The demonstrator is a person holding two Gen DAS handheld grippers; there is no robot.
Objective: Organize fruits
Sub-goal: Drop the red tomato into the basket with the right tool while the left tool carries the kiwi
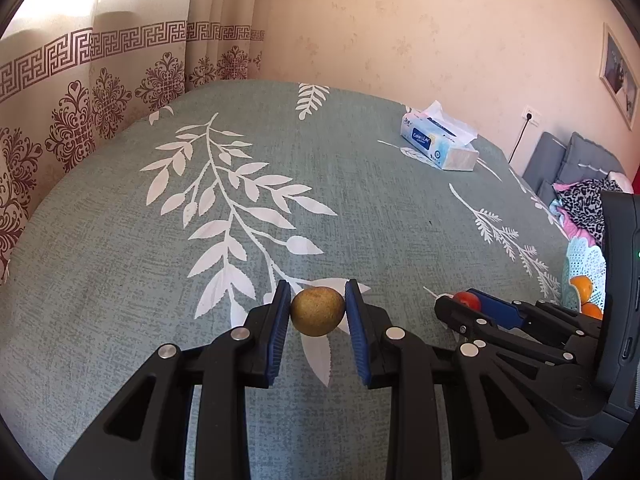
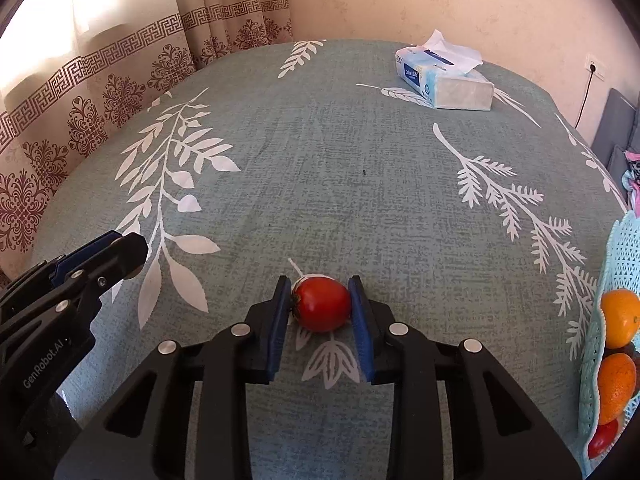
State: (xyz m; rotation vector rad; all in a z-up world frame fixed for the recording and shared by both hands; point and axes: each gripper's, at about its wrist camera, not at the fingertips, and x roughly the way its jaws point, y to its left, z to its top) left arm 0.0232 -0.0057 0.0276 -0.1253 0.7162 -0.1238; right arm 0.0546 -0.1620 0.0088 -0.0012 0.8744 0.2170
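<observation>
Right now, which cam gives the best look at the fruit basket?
Right wrist view: the light blue lattice basket sits at the right edge, with oranges and a red fruit visible inside. In the left wrist view the basket is mostly hidden behind the right claw, showing only a sliver.

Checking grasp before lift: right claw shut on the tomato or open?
Shut on it: both blue pads of the right claw press the sides of the tomato.
</observation>
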